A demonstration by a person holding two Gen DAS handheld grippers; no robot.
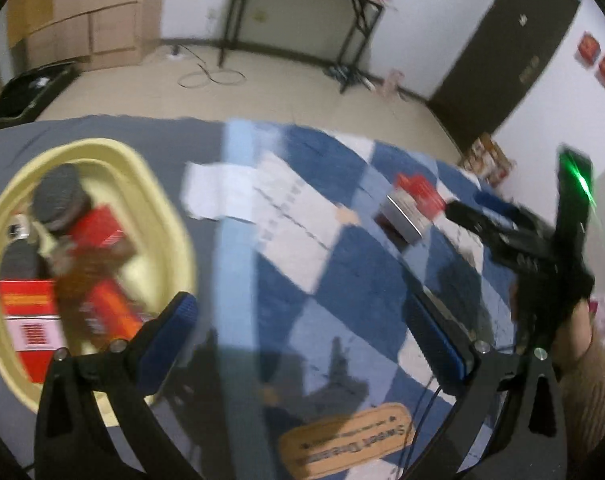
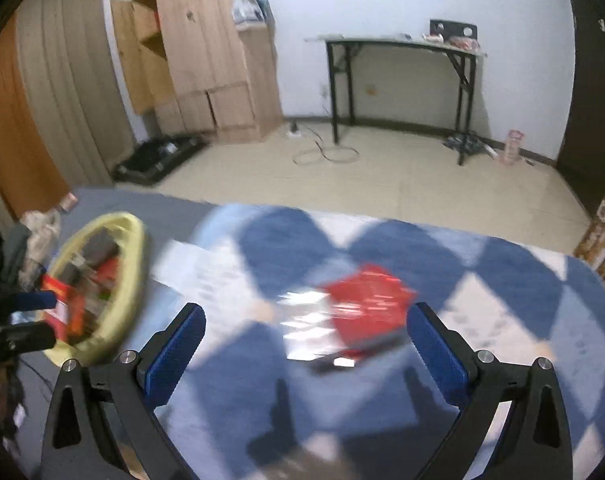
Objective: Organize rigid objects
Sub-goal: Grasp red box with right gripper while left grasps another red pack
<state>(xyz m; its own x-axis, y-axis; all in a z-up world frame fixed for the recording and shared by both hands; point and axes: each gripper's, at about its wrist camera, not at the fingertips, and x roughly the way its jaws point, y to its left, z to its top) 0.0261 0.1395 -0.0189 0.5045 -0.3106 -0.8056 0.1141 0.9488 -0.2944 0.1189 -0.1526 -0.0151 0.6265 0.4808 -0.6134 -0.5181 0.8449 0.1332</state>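
Observation:
A pale yellow basin (image 1: pixel 158 200) sits at the left of the bed and holds red boxes (image 1: pixel 98 228), a dark round lid and a brown bottle. My left gripper (image 1: pixel 306 340) is open and empty over the blue-and-white checked blanket, just right of the basin. A red-and-silver box (image 2: pixel 354 312) lies on the blanket, blurred. My right gripper (image 2: pixel 306 344) is open wide with the box ahead between its fingers; the pads do not touch it. The left wrist view has the same box (image 1: pixel 412 204) in front of the right gripper's dark finger (image 1: pixel 468 212). The basin (image 2: pixel 132 264) is at the left.
A white paper sheet (image 1: pixel 262 200) lies on the blanket (image 1: pixel 362 280), and a brown label (image 1: pixel 346 444) sits near its front edge. Beyond the bed are bare floor, a black table (image 2: pixel 402 46), a wooden cabinet (image 2: pixel 206 60), a dark door (image 1: pixel 510 52) and a black case (image 2: pixel 158 156).

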